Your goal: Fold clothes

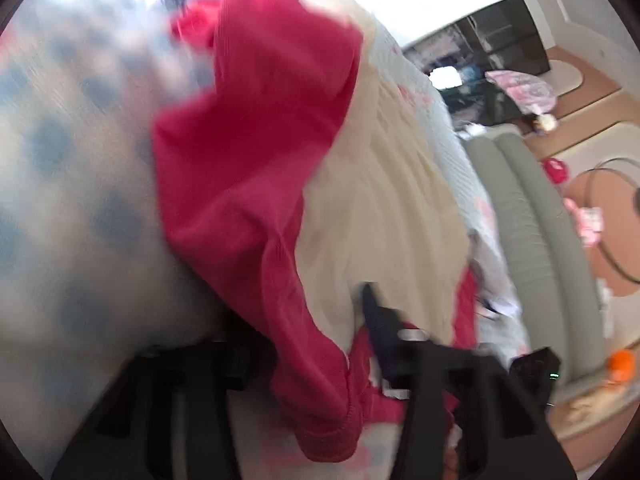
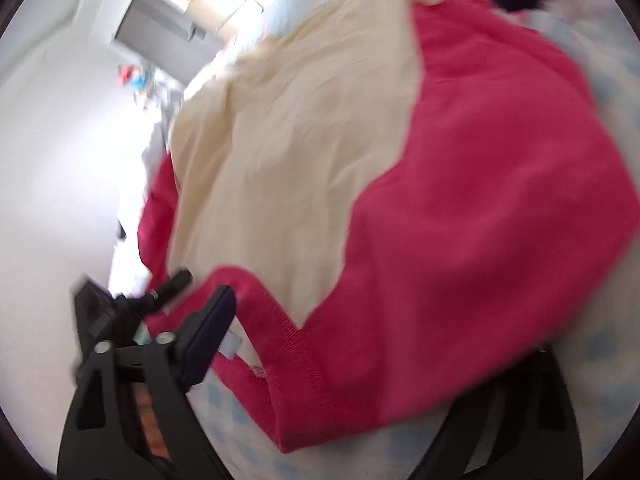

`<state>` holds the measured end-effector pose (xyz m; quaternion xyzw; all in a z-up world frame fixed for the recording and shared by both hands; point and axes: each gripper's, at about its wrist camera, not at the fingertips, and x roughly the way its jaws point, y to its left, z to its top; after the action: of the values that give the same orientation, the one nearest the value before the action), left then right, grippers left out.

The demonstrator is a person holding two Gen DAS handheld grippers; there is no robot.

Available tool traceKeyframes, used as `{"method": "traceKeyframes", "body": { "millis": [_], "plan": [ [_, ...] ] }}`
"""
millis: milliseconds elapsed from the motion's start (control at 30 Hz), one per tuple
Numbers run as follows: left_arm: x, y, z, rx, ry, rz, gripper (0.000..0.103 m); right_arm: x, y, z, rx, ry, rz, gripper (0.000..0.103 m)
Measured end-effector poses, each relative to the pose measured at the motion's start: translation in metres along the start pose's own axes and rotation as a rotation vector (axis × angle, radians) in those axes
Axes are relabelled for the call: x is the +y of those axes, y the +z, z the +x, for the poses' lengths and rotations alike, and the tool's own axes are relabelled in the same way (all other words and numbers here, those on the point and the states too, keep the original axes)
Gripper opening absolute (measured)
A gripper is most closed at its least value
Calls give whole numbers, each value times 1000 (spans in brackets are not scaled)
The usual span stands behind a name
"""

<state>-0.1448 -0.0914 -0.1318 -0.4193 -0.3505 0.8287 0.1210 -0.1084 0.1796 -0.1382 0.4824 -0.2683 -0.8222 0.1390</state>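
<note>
Red sweatshirt [image 1: 248, 152] is right up close & it's the biggest thing in both views. It lies in a heap on the bed, w/ its ribbed hem nearest the cams. A cream cloth [image 1: 384, 200] lies partly on it, & the red pokes out past the cream on both sides. Both sit on a white sheet [image 1: 68, 200] w/ blue spots. All of it looks blurry.

Left tongs [image 1: 308, 328] point down into the pile. The red hem hangs over one finger & hides it; the other finger [image 1: 374, 312] sticks up black next to the cream cloth. Red cloth is btwn them, but can't tell if they squeeze it or not.

Right tongs [image 2: 380, 324] are spread wide, not squeezing. One finger [image 2: 208, 328] is on the left of the hem, w/ its dark pad showing. The other is mostly tucked under the red cloth on the right. The hem lies loose btwn them, & a small white tag [image 2: 232, 346] peeks out by the left finger.

Past the bed in the left view: a grey padded roll [image 1: 532, 216], a dark shelf [image 1: 500, 36], then a little orange toy [image 1: 620, 364] on the floor.
</note>
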Motion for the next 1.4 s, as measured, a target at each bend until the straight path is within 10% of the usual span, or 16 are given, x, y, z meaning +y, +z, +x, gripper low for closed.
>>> {"method": "traceKeyframes", "body": {
  "millis": [33,100,233,567,733,833,967,1133,1200,1300,1400],
  "plan": [
    [-10,1,-7,-36,40,40,18,8,3,3,25,-36,-34,91],
    [-31,1,-18,-77,90,118,7,19,9,-4,15,-83,-92,43],
    [-56,0,-50,-94,71,207,3,35,14,-43,-66,-94,-161,5],
    [-42,-35,-74,3,139,189,3,20,-9,-123,-105,-69,-151,3],
    [9,-19,-67,61,25,-56,12,-24,-8,-84,28,14,35,34],
    [17,-9,-66,65,29,-40,52,-37,-3,-84,-22,9,81,49],
    [27,1,-55,81,-25,-66,52,-61,9,-68,-30,40,177,70],
    [28,12,-21,54,-77,-110,51,-78,28,-47,-46,154,196,70],
    [27,13,-14,39,-112,-128,50,-81,38,-41,-59,244,228,50],
    [19,6,-3,52,-131,-84,50,-70,48,-34,-73,421,207,46],
    [10,-3,0,36,-48,14,50,-56,45,-2,23,341,170,46]
  ]
}}
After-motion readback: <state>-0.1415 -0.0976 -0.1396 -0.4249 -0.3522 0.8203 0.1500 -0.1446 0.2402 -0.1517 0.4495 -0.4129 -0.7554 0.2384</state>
